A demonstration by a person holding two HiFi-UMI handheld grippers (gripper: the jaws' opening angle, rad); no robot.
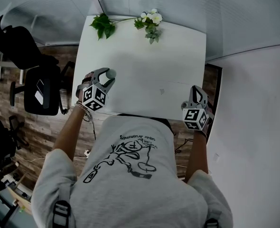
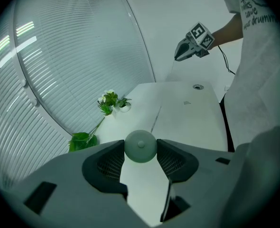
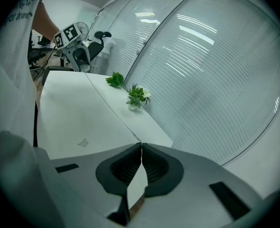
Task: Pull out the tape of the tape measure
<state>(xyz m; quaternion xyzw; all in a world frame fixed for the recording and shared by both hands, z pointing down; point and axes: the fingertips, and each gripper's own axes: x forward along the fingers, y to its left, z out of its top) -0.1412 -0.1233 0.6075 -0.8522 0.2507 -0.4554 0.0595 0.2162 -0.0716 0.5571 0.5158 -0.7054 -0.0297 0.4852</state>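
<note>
Gripping the round, pale grey-green case (image 2: 140,146) of the tape measure, the left gripper (image 1: 107,78) is hanging over the near left part of the white table (image 1: 144,56), its jaws standing wide and pressing on the case from both sides. That case is looking small, light, smooth and hard, so I'm judging it could slip or spin in a loose pinch; squeezing it across its widest part, as is happening now, seems the safe hold. Running rightwards from it, the tape (image 2: 156,119) is showing as a thin line stretched above the table toward the other hand. It is likely springy and bendy, probably wanting to snap back into the case, and thin enough to twist if the pull is going off line. Over at the right, the right gripper (image 3: 141,145) is clamping its jaws together on the far end of the tape, which is the place to take it. As for writing, I'm seeing no brand or label on the case. The marker cubes (image 1: 94,97) are showing only black-and-white square patterns, and the person's grey shirt (image 1: 130,175) is carrying a line drawing with some lettering that is reading upside down and too small to make out safely.
</note>
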